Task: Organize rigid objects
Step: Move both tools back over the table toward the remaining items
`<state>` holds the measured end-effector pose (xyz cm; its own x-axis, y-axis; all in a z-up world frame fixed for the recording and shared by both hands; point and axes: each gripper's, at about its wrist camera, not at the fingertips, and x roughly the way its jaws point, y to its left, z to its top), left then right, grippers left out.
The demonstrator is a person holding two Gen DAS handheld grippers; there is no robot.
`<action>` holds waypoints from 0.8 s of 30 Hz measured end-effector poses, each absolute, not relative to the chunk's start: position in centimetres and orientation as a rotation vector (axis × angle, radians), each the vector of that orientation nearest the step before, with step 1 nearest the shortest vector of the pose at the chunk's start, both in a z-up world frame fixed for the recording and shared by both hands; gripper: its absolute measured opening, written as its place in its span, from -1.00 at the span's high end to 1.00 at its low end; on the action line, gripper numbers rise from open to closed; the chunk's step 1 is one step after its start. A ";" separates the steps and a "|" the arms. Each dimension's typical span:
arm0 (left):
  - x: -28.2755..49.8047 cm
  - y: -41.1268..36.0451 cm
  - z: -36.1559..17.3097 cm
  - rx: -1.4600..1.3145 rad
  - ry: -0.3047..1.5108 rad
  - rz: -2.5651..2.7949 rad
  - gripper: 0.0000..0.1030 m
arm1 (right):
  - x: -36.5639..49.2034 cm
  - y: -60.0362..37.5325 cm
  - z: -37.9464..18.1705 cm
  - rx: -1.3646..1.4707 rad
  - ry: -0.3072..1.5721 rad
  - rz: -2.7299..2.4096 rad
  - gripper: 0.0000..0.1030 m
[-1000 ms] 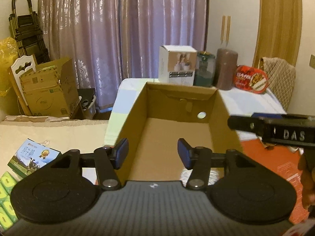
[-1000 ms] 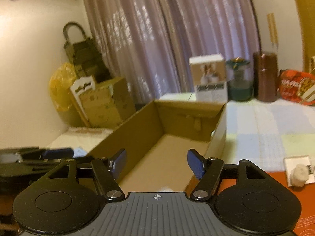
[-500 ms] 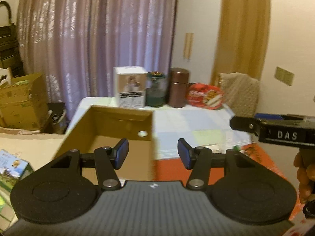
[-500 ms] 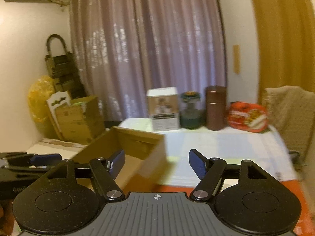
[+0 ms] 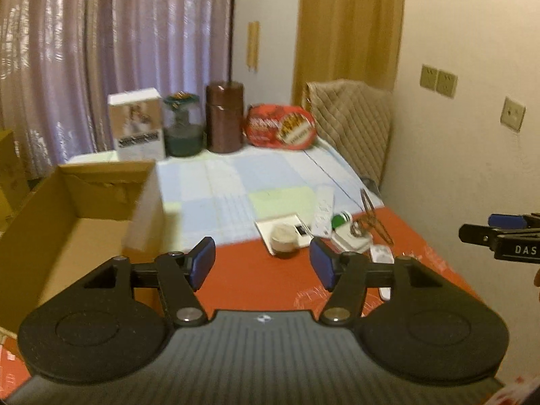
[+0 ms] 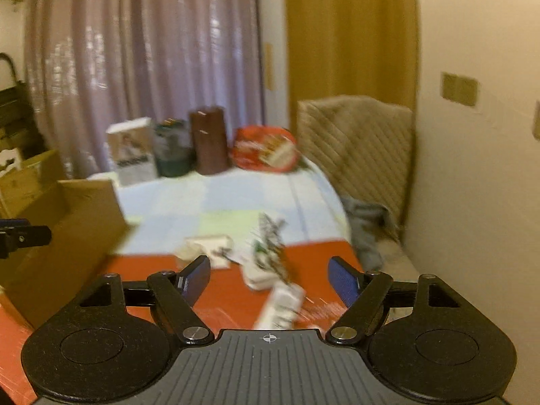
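Note:
My left gripper point(image 5: 261, 263) hovers over the red mat point(image 5: 253, 280), its jaws opening with nothing between them. Just beyond it lies a small cluster: a white flat device with a round tan puck point(image 5: 283, 234), a white remote point(image 5: 323, 211), a green-capped white item point(image 5: 347, 233) and a thin wire frame point(image 5: 369, 217). My right gripper point(image 6: 270, 278) is also opening and empty; the same cluster point(image 6: 266, 260) shows blurred ahead of it, with a white remote point(image 6: 281, 305) nearest. An open cardboard box point(image 5: 67, 222) stands at the left.
At the table's far end stand a white carton point(image 5: 136, 123), a green jar point(image 5: 182, 125), a brown canister point(image 5: 224, 116) and a red snack bag point(image 5: 280, 126). A quilted chair back point(image 5: 351, 125) and the wall close off the right side.
Both grippers have swung right, from over the cardboard box to the red mat and the small objects. Their jaws have widened.

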<state>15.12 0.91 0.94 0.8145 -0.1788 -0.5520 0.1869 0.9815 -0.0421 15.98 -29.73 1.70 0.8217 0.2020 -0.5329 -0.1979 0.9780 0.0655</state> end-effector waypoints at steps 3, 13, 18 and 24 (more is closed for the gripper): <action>16.2 -0.7 -0.8 0.025 0.613 -0.223 -0.17 | 15.9 -31.7 -0.3 0.018 0.598 0.186 -0.51; 20.0 -4.2 -6.3 0.050 0.660 -0.305 -0.28 | 18.8 -32.3 -6.2 0.072 0.685 0.208 -0.64; 21.4 -5.1 -8.2 0.064 0.683 -0.346 -0.28 | 20.9 -31.7 -8.7 0.084 0.712 0.201 -0.69; 22.7 -5.0 -9.6 0.043 0.718 -0.350 -0.28 | 23.5 -31.4 -10.5 0.116 0.710 0.188 -0.70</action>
<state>22.74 -4.96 -9.61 0.6974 -0.2996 -0.6510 0.3286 0.9410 -0.0810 23.47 -31.44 -10.52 0.7423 0.2101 -0.6363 -0.1316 0.9768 0.1690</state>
